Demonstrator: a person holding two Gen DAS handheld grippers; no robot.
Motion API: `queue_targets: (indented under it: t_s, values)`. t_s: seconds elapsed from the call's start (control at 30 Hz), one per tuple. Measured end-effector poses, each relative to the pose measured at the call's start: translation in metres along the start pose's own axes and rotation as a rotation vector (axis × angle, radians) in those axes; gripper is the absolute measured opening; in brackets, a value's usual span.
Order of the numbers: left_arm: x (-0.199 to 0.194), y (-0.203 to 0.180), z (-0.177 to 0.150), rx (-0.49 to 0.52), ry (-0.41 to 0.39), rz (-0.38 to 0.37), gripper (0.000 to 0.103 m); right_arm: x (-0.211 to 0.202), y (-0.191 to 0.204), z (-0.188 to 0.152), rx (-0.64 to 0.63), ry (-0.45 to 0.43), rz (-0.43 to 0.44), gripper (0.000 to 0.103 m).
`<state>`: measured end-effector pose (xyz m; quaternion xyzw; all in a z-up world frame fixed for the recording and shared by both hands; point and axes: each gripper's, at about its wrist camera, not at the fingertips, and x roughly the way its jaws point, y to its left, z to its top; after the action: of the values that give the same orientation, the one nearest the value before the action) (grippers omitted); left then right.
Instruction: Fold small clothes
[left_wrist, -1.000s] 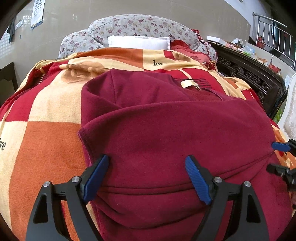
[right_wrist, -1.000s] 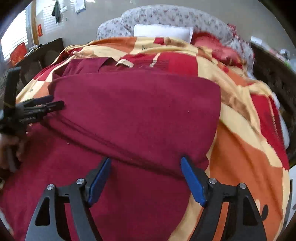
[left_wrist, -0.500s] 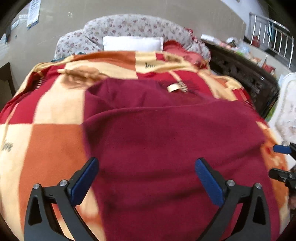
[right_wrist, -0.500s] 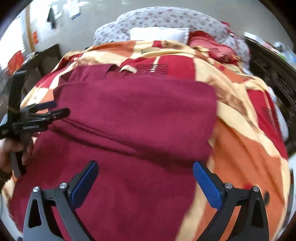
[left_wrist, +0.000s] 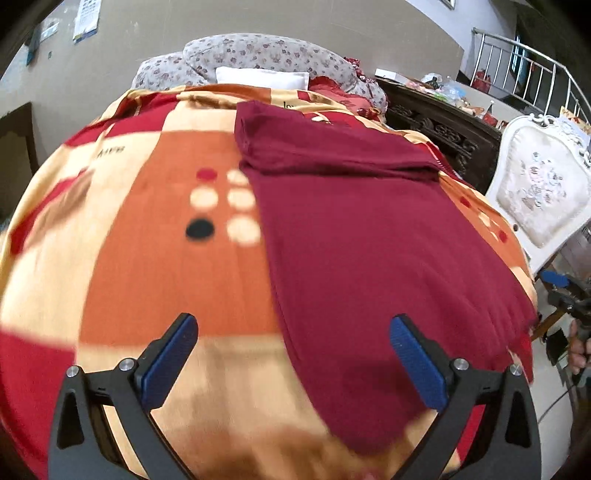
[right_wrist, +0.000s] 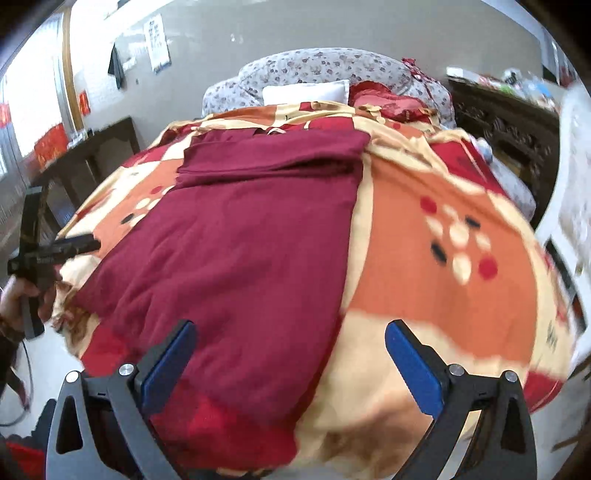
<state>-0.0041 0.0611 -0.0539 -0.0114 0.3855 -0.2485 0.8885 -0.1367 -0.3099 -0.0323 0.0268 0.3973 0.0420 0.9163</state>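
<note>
A dark red garment (left_wrist: 369, 236) (right_wrist: 251, 236) lies flat on the bed, its far part folded over into a band. My left gripper (left_wrist: 293, 362) stands open above the near left edge of the garment, nothing between its blue pads. My right gripper (right_wrist: 290, 363) is open too, over the garment's near right edge and the blanket, empty. The left gripper (right_wrist: 77, 242) also shows at the left of the right wrist view, held in a hand (right_wrist: 14, 295). The right gripper (left_wrist: 561, 284) shows at the right edge of the left wrist view.
An orange, red and cream checked blanket (left_wrist: 147, 240) covers the bed. Floral bedding (left_wrist: 258, 55) and a white pillow (left_wrist: 262, 77) lie at the head. A white upholstered chair (left_wrist: 539, 195) and a dark carved cabinet (left_wrist: 443, 125) stand to the right; a dark table (right_wrist: 92, 147) stands to the left.
Both grippers have opened wider and pulled back toward the foot of the bed. The folded part of the garment stays lying further up the bed.
</note>
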Motion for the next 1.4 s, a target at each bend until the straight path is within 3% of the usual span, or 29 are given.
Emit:
queue_targets:
  t_s: [0.17, 0.27, 0.4, 0.6, 0.83, 0.93, 1.0, 1.17, 1.4]
  values:
    - [-0.029, -0.023, -0.038, 0.086, -0.112, -0.027, 0.103, 0.000, 0.024, -0.042, -0.096, -0.053, -0.040, 0.090]
    - [-0.025, -0.029, -0.052, 0.113, -0.089, -0.040, 0.103, 0.011, 0.027, -0.056, -0.123, -0.029, -0.079, 0.087]
    - [-0.015, -0.033, -0.065, 0.135, -0.056, -0.030, 0.103, 0.017, 0.016, -0.058, -0.071, -0.024, -0.051, 0.087]
    - [-0.013, -0.037, -0.070, 0.138, -0.104, -0.004, 0.103, 0.008, 0.003, -0.063, -0.022, -0.042, -0.096, 0.087]
    - [-0.018, -0.046, -0.064, 0.139, -0.134, -0.132, 0.103, -0.001, 0.003, -0.066, -0.003, -0.091, -0.105, 0.086]
    - [-0.014, -0.042, -0.058, 0.091, -0.123, -0.176, 0.101, 0.007, 0.008, -0.062, 0.003, -0.090, -0.078, 0.074]
    - [-0.011, -0.038, -0.057, 0.058, -0.103, -0.150, 0.095, 0.009, 0.011, -0.059, 0.008, -0.094, -0.045, 0.067]
    - [-0.011, -0.031, -0.057, -0.017, -0.033, -0.203, 0.093, 0.008, 0.013, -0.059, 0.017, -0.116, -0.058, 0.066]
    - [0.000, -0.021, -0.041, -0.189, 0.036, -0.382, 0.093, 0.004, 0.008, -0.061, 0.047, -0.131, -0.049, 0.066]
